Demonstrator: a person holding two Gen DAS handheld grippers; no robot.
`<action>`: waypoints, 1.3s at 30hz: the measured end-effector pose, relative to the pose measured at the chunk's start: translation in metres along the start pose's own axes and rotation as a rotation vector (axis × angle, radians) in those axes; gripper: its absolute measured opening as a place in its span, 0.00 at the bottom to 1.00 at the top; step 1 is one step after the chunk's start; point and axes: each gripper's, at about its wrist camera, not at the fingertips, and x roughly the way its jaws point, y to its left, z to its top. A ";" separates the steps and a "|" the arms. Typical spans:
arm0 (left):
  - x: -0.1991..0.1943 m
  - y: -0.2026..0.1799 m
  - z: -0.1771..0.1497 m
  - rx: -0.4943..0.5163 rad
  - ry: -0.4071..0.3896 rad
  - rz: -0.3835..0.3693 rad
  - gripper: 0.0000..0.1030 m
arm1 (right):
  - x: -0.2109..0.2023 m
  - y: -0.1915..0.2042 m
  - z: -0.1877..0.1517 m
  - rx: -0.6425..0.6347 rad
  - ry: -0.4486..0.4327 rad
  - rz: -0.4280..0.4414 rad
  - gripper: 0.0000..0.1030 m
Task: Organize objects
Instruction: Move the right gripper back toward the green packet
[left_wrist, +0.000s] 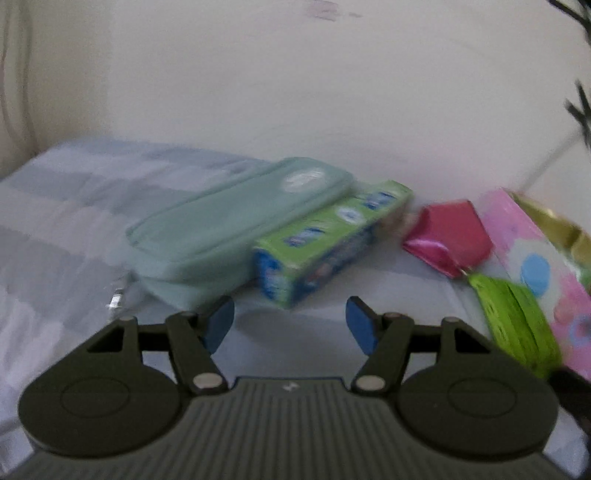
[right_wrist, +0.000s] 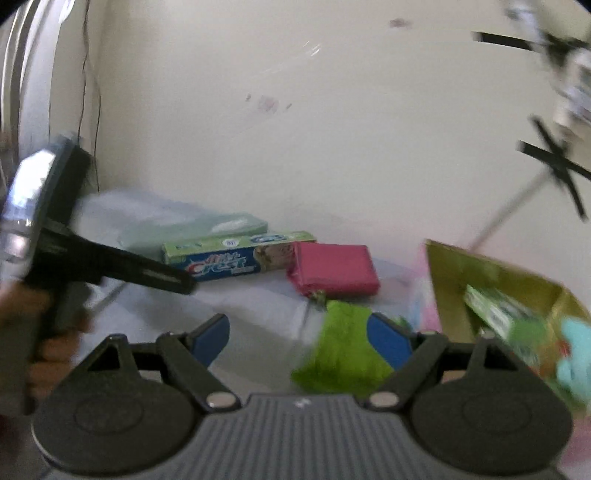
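On the pale striped cloth (left_wrist: 74, 221) lie a mint-green pencil case (left_wrist: 236, 218), a green and blue Crest toothpaste box (left_wrist: 325, 243), a pink foil packet (left_wrist: 450, 236) and a lime-green tassel (left_wrist: 517, 325). My left gripper (left_wrist: 290, 325) is open and empty, just in front of the toothpaste box. My right gripper (right_wrist: 301, 338) is open and empty; the green tassel (right_wrist: 343, 350) lies between its fingertips, near the right one. The toothpaste box (right_wrist: 236, 254), the pink packet (right_wrist: 332, 273) and the pencil case (right_wrist: 199, 229) lie beyond it.
A pink patterned box (left_wrist: 535, 258) with a gold inside (right_wrist: 498, 295) stands open at the right and holds a green carton and a teal toy (right_wrist: 576, 362). The left hand-held gripper (right_wrist: 55, 251) shows at the left of the right wrist view. A cream wall is close behind.
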 end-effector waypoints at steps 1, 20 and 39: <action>-0.002 0.009 0.004 -0.027 -0.004 -0.005 0.67 | 0.015 -0.002 0.009 -0.022 0.031 -0.003 0.81; -0.021 0.014 0.006 -0.012 -0.039 -0.070 0.67 | 0.114 -0.044 0.025 0.077 0.503 0.136 0.77; -0.053 -0.083 -0.047 0.347 0.156 -0.575 0.73 | -0.105 -0.066 -0.119 0.261 0.071 0.153 1.00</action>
